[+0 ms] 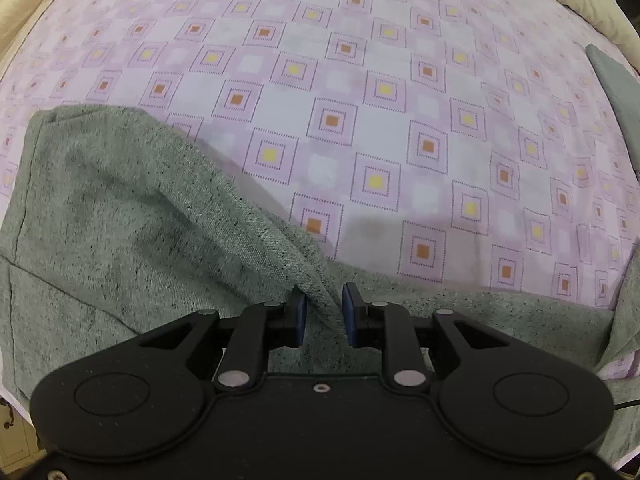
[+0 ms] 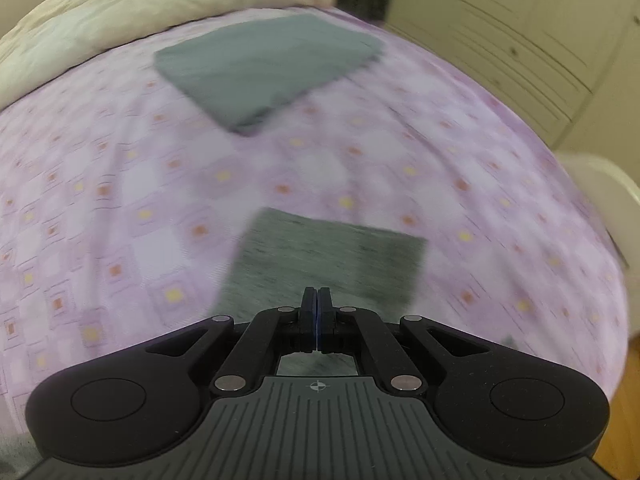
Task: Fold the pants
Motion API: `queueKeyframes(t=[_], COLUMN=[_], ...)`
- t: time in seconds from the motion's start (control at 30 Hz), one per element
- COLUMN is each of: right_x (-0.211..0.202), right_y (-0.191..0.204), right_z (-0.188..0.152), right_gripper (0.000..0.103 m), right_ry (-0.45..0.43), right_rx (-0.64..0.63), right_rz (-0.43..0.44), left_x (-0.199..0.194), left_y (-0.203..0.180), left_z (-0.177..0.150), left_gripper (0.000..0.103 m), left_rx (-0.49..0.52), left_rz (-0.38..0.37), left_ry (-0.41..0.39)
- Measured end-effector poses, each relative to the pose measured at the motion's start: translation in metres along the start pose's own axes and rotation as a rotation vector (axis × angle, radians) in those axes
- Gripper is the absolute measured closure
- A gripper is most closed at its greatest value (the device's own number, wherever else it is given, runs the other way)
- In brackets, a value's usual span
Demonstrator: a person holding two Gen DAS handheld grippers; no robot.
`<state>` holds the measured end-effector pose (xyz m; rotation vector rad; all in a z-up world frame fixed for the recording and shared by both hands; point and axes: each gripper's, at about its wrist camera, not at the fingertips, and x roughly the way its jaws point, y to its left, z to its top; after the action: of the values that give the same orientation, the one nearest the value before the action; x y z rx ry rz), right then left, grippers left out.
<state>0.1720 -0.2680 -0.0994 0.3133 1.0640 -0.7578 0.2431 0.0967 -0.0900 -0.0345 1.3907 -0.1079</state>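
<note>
The pants [image 1: 132, 216], a heathered grey-green pair, lie on the bed [image 1: 360, 80] along its near edge, and the left claw [image 1: 325, 312] points almost straight down at them. A raised ridge of the cloth runs up from the far left and passes between the two blue pads [image 1: 301, 318]. The pads stand apart, with a gap showing on the right side of the ridge, so I would call this jaw loose about the fold, not clamped. The broad, doubled part of the pants spreads to the left of that claw, and a thinner strip trails off to the right along the edge.

In the right wrist view a squared-off end of the same cloth [image 2: 332, 256] lies just ahead of and under the right claw [image 2: 318, 312], whose pads are pressed flat together with nothing seen between them. That picture is smeared.

My guess is that the next fold needs the right claw to take that end, which lies nearer to it than to the left one.

Further up the bed, well apart, sits a folded grey garment [image 2: 268, 68] near a cream quilt [image 2: 120, 12]. No basket or box shows.
</note>
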Motion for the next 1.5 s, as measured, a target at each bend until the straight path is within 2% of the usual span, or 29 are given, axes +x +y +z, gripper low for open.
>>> queueKeyframes(t=[0.07, 0.13, 0.2, 0.27, 0.4, 0.47, 0.6, 0.63, 0.67, 0.7, 0.83, 0.9, 1.1, 1.27, 1.3, 1.37, 1.4, 1.47, 1.5], right_x=[0.000, -0.003, -0.008, -0.005, 0.012, 0.026, 0.049, 0.049, 0.048, 0.046, 0.030, 0.016, -0.011, -0.011, -0.010, -0.008, -0.009, -0.012, -0.015], right_y=[-0.009, -0.010, 0.001, 0.019, 0.056, 0.075, 0.092, 0.089, 0.087, 0.084, 0.059, 0.047, 0.005, -0.006, -0.007, -0.007, -0.007, -0.008, -0.008], right_z=[-0.005, -0.008, -0.009, -0.005, 0.003, 0.006, 0.000, -0.001, -0.002, -0.002, 0.002, 0.007, 0.015, 0.006, 0.004, 0.003, 0.005, 0.011, 0.015], right_gripper=[0.103, 0.102, 0.093, 0.058, 0.051, 0.046, 0.048, 0.054, 0.090, 0.100, 0.100, 0.100, 0.100, 0.100, 0.100, 0.100, 0.100, 0.100, 0.100], right_ry=[0.002, -0.005, -0.044, -0.043, -0.020, 0.014, 0.099, 0.097, 0.092, 0.096, 0.082, 0.053, 0.021, 0.041, 0.046, 0.056, 0.057, 0.045, 0.032], right_rx=[0.015, 0.009, -0.035, -0.099, -0.126, -0.147, -0.191, -0.188, -0.187, -0.190, -0.109, -0.093, -0.003, 0.031, 0.045, 0.081, 0.094, 0.113, 0.117], right_rz=[0.002, 0.053, 0.078, 0.097, 0.112, 0.073, -0.070, -0.080, -0.077, -0.075, 0.002, 0.013, 0.006, 0.018, 0.026, 0.047, 0.058, 0.085, 0.103], left_x=[0.001, 0.002, 0.003, 0.003, 0.005, 0.004, 0.004, 0.003, 0.002, 0.001, -0.006, -0.006, 0.001, 0.012, 0.017, 0.027, 0.031, 0.021, 0.012], left_y=[0.002, 0.003, 0.004, 0.003, -0.001, -0.003, -0.004, -0.004, -0.003, -0.003, 0.002, 0.005, 0.016, 0.009, 0.009, 0.012, 0.015, 0.020, 0.018], left_z=[-0.001, -0.001, 0.000, 0.001, 0.002, 0.003, 0.004, 0.003, 0.003, 0.002, 0.001, 0.003, 0.010, 0.021, 0.023, 0.028, 0.030, 0.035, 0.037], left_gripper=[0.072, 0.072, 0.071, 0.071, 0.071, 0.071, 0.071, 0.071, 0.071, 0.068, 0.060, 0.057, 0.056, 0.052, 0.054, 0.088, 0.099, 0.099, 0.099], left_rx=[0.002, 0.001, -0.002, 0.000, 0.012, 0.016, 0.021, 0.022, 0.021, 0.019, 0.021, 0.015, -0.043, -0.022, -0.022, -0.056, -0.093, -0.148, -0.142], left_rz=[-0.004, -0.005, -0.008, -0.005, 0.006, 0.011, 0.012, 0.011, 0.009, 0.006, 0.008, 0.006, 0.001, 0.029, 0.035, 0.018, -0.015, -0.044, -0.048], left_ry=[0.004, 0.008, 0.009, 0.008, 0.009, 0.009, 0.008, 0.008, 0.008, 0.004, -0.023, -0.024, 0.002, 0.023, 0.040, 0.096, 0.122, 0.076, 0.041])
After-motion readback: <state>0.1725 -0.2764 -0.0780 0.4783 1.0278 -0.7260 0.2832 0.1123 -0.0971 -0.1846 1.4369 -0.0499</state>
